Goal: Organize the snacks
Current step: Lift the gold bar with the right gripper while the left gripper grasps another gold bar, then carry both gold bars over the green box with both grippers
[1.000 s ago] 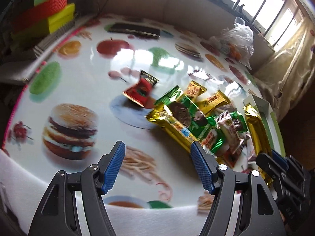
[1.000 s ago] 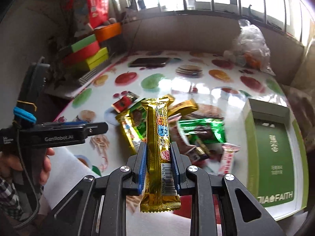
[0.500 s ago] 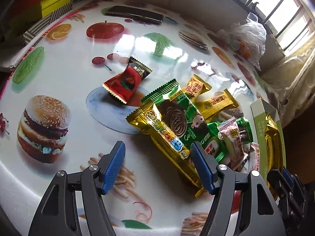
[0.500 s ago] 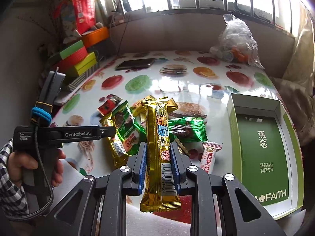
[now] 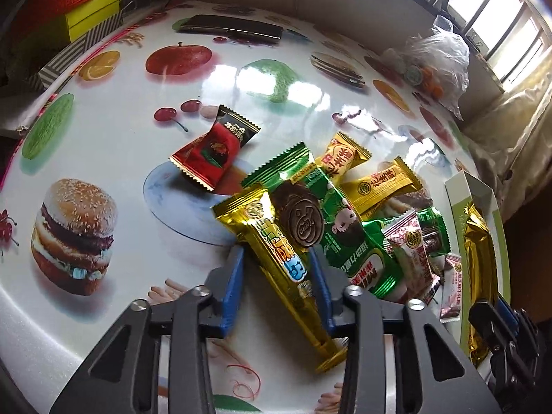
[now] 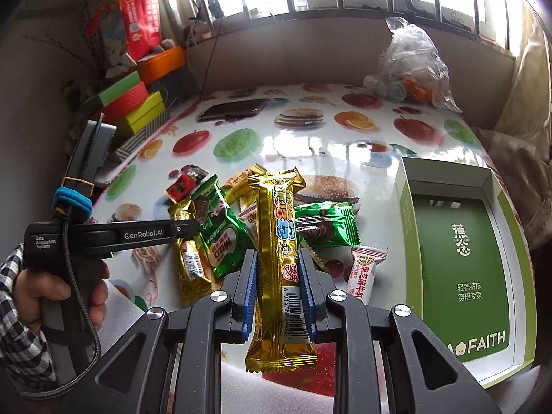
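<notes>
A pile of wrapped snacks lies on the food-print table (image 5: 114,127). My left gripper (image 5: 276,258) points down at a gold bar (image 5: 276,241) lying at the pile's near-left edge. Its jaws are closing with the bar between them, and a strip of table still shows between the left pad and the wrapper. My right gripper (image 6: 277,258) is shut on a second gold bar (image 6: 277,214), held lengthwise above the table. This second gold bar (image 5: 477,241) hangs over the green box (image 5: 459,189) in the left wrist view. The open green box (image 6: 403,189) sits to the right.
A red candy (image 5: 210,151), a green Milo wafer (image 5: 310,207), yellow candies (image 5: 383,186) and a pink-white candy (image 6: 362,272) lie loose. A phone (image 5: 231,27), a plastic bag (image 5: 438,62) and stacked coloured boxes (image 5: 86,10) stand at the back. A hand (image 6: 31,289) holds the left gripper.
My left gripper has moved forward over the pile's edge, and its wide jaws have narrowed around the gold bar on the table. The right gripper still holds its bar.
</notes>
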The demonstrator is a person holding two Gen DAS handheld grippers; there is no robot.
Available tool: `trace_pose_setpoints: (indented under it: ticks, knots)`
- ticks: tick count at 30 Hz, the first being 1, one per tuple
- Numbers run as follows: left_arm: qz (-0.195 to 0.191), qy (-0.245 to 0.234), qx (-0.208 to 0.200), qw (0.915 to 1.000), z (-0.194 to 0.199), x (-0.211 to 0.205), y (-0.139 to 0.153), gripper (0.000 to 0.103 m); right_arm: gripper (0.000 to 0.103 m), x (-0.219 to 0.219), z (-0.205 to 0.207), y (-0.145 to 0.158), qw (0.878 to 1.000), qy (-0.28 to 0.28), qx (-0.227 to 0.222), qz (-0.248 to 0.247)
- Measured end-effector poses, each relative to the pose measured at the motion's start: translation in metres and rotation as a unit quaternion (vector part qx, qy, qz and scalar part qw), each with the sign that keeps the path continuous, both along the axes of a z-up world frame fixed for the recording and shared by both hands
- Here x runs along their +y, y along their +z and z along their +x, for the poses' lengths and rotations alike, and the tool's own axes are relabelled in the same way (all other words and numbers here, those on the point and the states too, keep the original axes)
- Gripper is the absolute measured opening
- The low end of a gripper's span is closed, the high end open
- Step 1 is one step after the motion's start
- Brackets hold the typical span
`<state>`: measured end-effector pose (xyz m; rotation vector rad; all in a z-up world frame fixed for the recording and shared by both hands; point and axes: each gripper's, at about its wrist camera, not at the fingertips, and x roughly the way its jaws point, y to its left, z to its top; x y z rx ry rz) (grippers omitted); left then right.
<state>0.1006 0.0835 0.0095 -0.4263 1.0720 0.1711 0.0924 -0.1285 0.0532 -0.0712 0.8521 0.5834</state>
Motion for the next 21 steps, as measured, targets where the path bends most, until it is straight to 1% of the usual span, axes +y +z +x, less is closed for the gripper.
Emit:
trace_pose_setpoints:
  ticks: [1,7,10,14,16,19,21]
  knots:
    - [0.001,0.000,0.001,1.0000,0.000,0.000,0.000,0.029,0.022,0.000,0.000,0.000,1.000,-0.001,0.000,0.000]
    - [0.011,-0.005,0.002,0.9999,-0.002,0.003,0.000,0.026,0.022,-0.001,0.000,-0.003,1.000,-0.006,0.003,0.002]
    - [0.024,-0.009,0.002,0.9997,-0.005,0.003,0.003,0.025,0.022,0.000,-0.003,-0.003,1.000,-0.006,0.002,0.004]
    - [0.030,-0.013,0.003,0.9994,-0.009,0.005,0.004,0.025,0.022,0.001,-0.004,-0.001,1.000,-0.008,0.000,0.006]
    - [0.043,-0.014,0.006,0.9990,-0.012,0.004,0.003,0.025,0.022,0.000,-0.004,-0.001,1.000,-0.010,0.001,0.007]
    - [0.040,-0.016,0.010,0.9990,-0.014,0.006,0.000,0.025,0.022,0.000,-0.004,-0.002,1.000,-0.009,0.004,0.009]
    - [0.050,-0.022,0.012,0.9984,-0.015,0.003,0.000,0.025,0.022,0.001,-0.005,-0.002,1.000,-0.009,0.004,0.009]
